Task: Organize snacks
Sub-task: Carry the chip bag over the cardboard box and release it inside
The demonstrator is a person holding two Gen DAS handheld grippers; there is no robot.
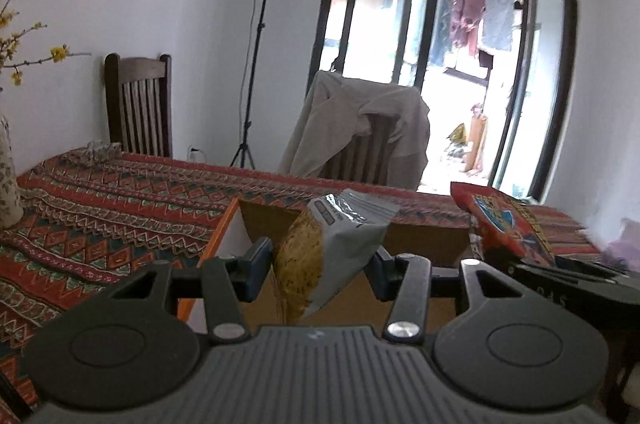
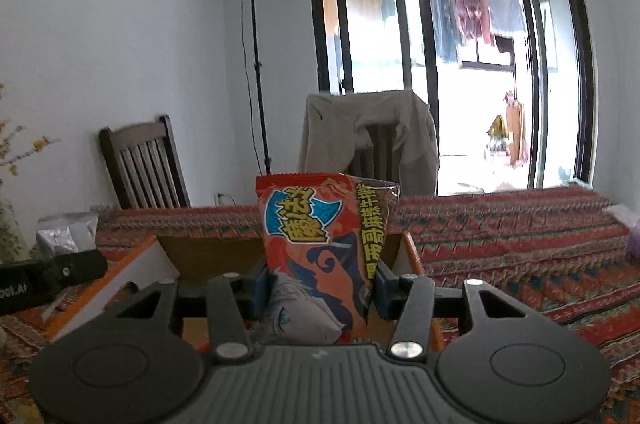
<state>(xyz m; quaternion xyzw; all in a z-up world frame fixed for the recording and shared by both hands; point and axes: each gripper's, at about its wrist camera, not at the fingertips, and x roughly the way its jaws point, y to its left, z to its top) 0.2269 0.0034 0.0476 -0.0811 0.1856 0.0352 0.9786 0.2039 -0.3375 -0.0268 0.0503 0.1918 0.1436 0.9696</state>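
Snack bags, 2 pcs: grey/gold bag (image 1: 336, 248) gripped upright in your left jaws, red bag (image 2: 320, 252) in right jaws. Cardboard box (image 2: 208, 256) lies just ahead & below both; left nearer its orange wall.

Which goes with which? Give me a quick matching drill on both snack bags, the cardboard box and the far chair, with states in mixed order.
Things:
1. grey and yellow snack bag
2. red snack bag
3. cardboard box
4. far chair

States:
A. draped with a beige garment
B. clamped in the right gripper
C. open on the patterned tablecloth
D. clamped in the left gripper

Pairs: 1-D, 2-B, 3-C, 4-A
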